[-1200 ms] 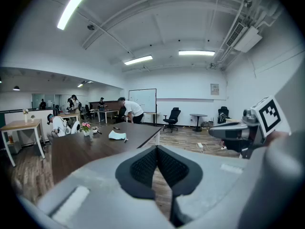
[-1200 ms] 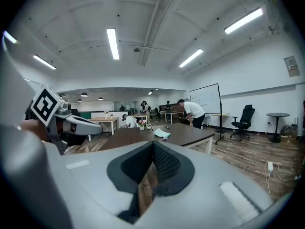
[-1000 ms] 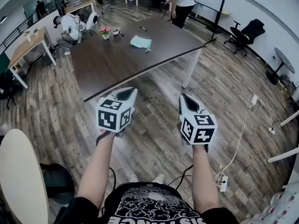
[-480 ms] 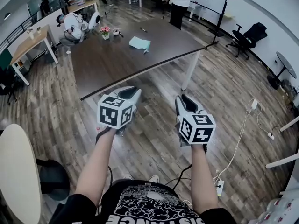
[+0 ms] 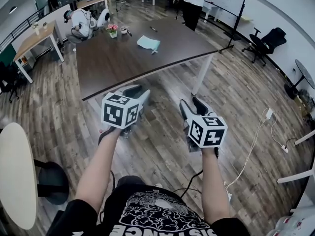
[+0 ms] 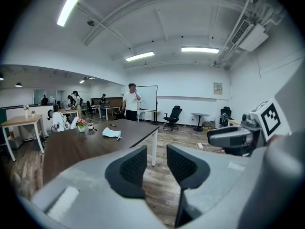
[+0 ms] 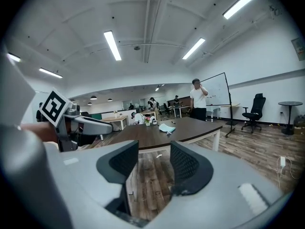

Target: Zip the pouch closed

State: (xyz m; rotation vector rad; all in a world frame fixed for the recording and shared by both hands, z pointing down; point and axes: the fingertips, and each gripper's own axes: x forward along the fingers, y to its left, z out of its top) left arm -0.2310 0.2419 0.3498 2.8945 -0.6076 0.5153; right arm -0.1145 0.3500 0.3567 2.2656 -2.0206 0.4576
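**Spotter:** Where's the pouch?

**Operator:** The pouch (image 5: 148, 43) lies flat on the far half of the tabletop (image 5: 123, 68), well apart from both my tongs. A small flower pot (image 5: 112, 32) stands to its left, nearer the far end. I'm short of the near edge, with only wooden floor (image 5: 162, 146) under the rig.

**Spotter:** And the tongs?

**Operator:** The left tongs (image 6: 157, 162) and the right tongs (image 7: 154, 162) have both just been opening. Each is now partly apart with nothing between the pads. I see only floor and table through the gaps.

**Spotter:** How would you do this step well?

**Operator:** I'd close the distance first. Then I'd pin the fabric at the zip's starting end with one pair and take the pull tab with the other. I'd draw straight along the teeth and keep the pouch flat. I expect a soft pouch to slide or bunch if it isn't anchored.

**Spotter:** What can't you make out?

**Operator:** The zip itself. From here the pouch is a pale patch, and I can't tell which edge carries the zip, where the slider sits, or how far open it is. Something small sticks out at its near right corner, and I can't say whether it's the pull. A dark item (image 5: 153, 29) beyond the pouch is too small to name.
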